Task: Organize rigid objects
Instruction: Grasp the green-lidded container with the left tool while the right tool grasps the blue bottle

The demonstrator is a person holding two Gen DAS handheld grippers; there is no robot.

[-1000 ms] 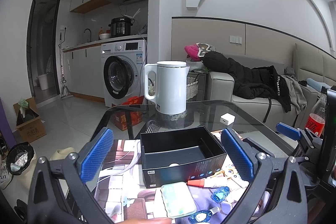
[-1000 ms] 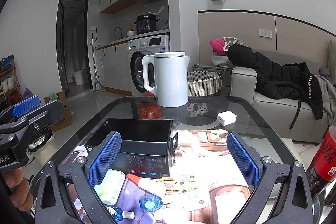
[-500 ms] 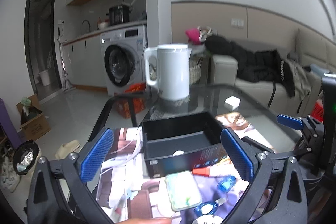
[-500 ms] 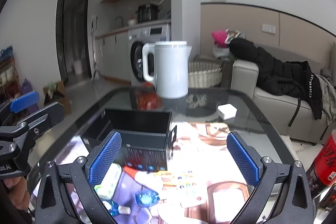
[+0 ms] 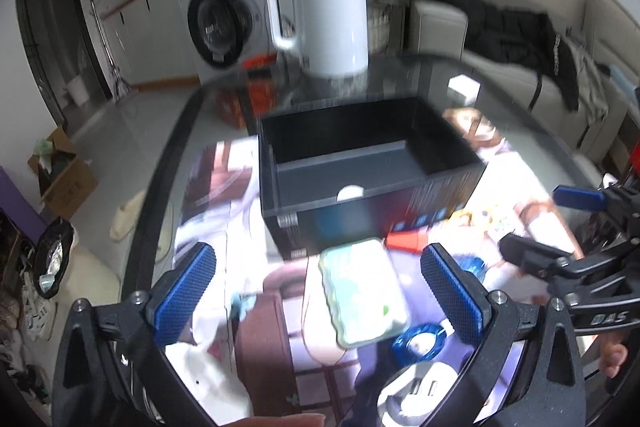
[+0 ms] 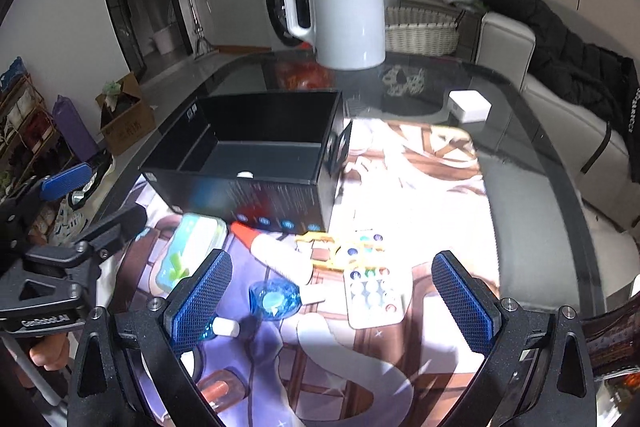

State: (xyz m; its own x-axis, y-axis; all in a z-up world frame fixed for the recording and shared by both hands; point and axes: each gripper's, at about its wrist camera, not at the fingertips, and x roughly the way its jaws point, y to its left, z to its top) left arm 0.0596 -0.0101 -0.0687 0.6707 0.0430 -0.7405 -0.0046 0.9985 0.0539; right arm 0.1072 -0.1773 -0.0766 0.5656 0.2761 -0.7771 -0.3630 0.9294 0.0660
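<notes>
An open black box (image 5: 360, 163) (image 6: 256, 155) stands on the glass table, with one small white thing on its floor. In front of it lie a pale green case (image 5: 362, 293) (image 6: 190, 249), a white tube with a red cap (image 6: 276, 253), a blue round item (image 6: 274, 299) (image 5: 418, 341) and a white button card (image 6: 372, 291). My left gripper (image 5: 320, 287) is open above the green case. My right gripper (image 6: 332, 291) is open over the blue item and the card. Neither holds anything.
A white kettle (image 6: 340, 11) stands behind the box. A small white cube (image 6: 470, 105) sits at the table's far right. A picture mat (image 6: 420, 163) covers the near table. A sofa with a black jacket (image 6: 560, 47) lies to the right.
Both grippers have tilted down and moved closer to the items in front of the box. The box and items have not moved.
</notes>
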